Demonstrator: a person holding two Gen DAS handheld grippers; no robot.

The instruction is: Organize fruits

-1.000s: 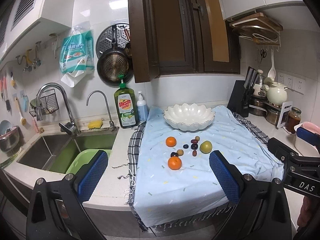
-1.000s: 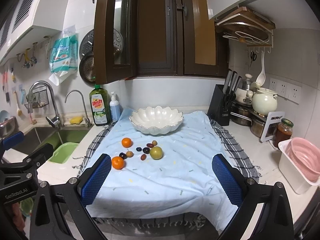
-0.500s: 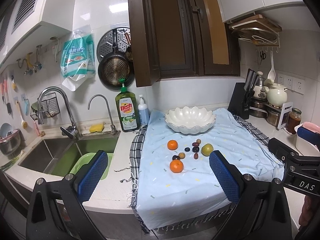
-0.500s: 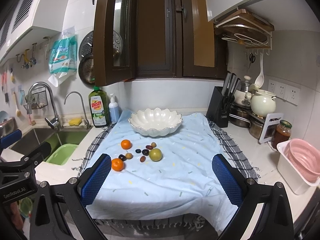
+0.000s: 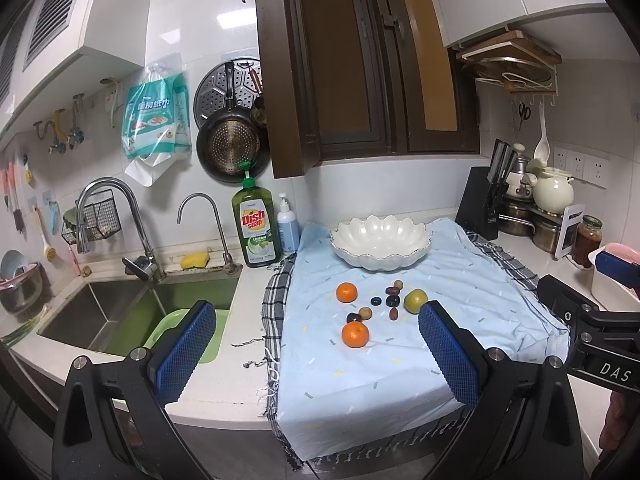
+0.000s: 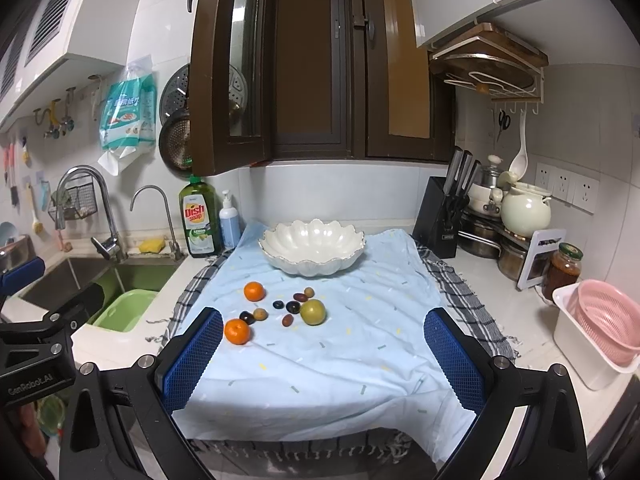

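I see the fruit lying loose on the light blue cloth that covers the middle of the counter: one mandarin toward the front edge, a second mandarin behind it, a green fruit to their right, and a cluster of small dark and tan fruits between them. The white scalloped bowl stands on the same cloth toward the back edge, apart from the fruit, and looks empty from here. My left tongs are spread wide and hold nothing, hanging off the counter's front edge. My right tongs are likewise spread and hold nothing, at the front edge too. A dish soap bottle stands at the back edge beside the sink; a knife block sits toward the back right corner.
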